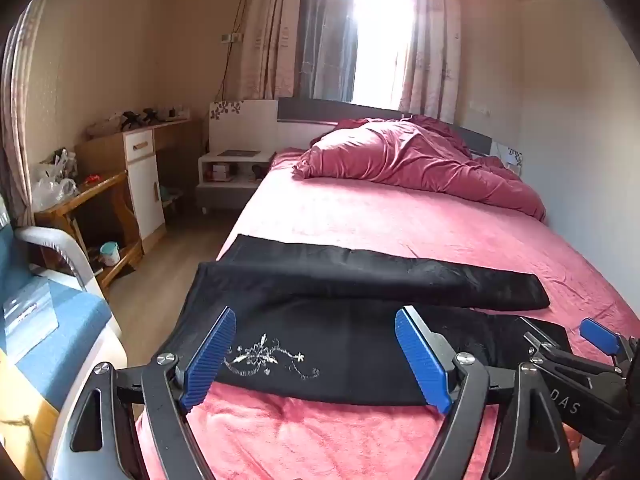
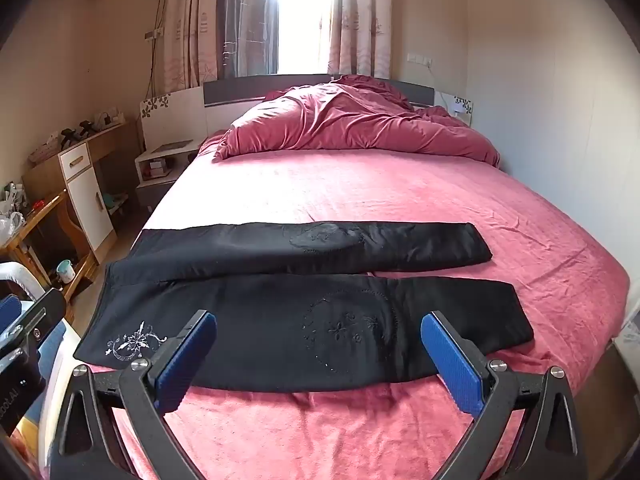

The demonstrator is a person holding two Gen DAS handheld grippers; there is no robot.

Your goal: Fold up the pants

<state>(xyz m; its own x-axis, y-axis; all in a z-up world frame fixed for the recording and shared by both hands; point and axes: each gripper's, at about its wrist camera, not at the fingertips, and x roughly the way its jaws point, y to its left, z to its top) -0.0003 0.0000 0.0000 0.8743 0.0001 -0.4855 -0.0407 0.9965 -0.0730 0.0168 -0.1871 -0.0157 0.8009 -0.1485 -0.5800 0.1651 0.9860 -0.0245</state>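
Note:
Black pants (image 2: 304, 312) lie spread flat across the pink bed (image 2: 360, 192), waist at the left, both legs running to the right. White embroidery (image 2: 134, 344) marks the near hip, and it also shows in the left wrist view (image 1: 268, 358). The pants (image 1: 360, 280) fill the middle of the left wrist view. My left gripper (image 1: 316, 334) is open and empty, hovering over the near waist area. My right gripper (image 2: 320, 330) is open and empty, over the near leg. The right gripper also shows at the left view's right edge (image 1: 560, 340).
A rumpled red duvet (image 2: 352, 120) lies at the head of the bed. A nightstand (image 1: 232, 172), a wooden desk (image 1: 136, 152) and a blue chair (image 1: 52, 320) stand to the left across a strip of wood floor. A wall runs along the bed's right side.

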